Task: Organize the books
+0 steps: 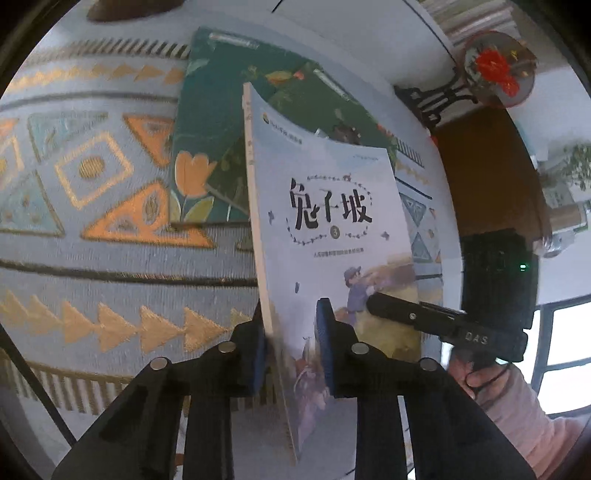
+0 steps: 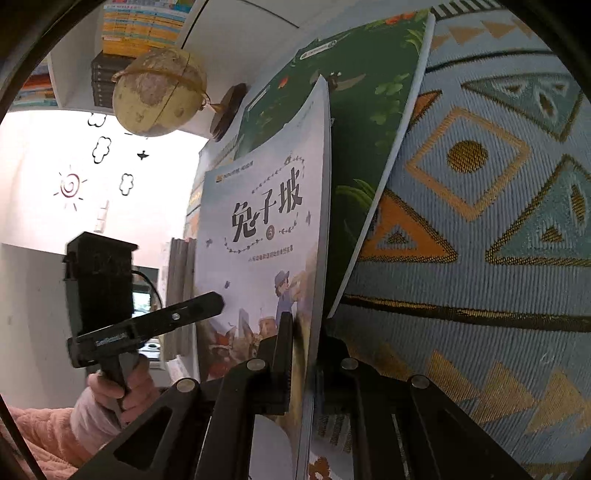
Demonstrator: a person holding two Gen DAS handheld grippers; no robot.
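Observation:
A thin pale-blue picture book (image 1: 325,221) with black Chinese title stands on edge above the patterned tablecloth (image 1: 92,206). My left gripper (image 1: 291,350) is shut on its lower edge. My right gripper (image 2: 306,354) is shut on the same book (image 2: 266,229) at its other lower corner; its finger (image 1: 391,306) shows against the cover in the left wrist view. Two dark green books (image 1: 221,129) lie flat on the cloth behind; they also show in the right wrist view (image 2: 369,122).
A globe (image 2: 159,96) and stacked books on a white shelf (image 2: 140,26) are at the upper left of the right wrist view. A round red ornament on a black stand (image 1: 495,70) sits beyond the cloth. A window is at the right.

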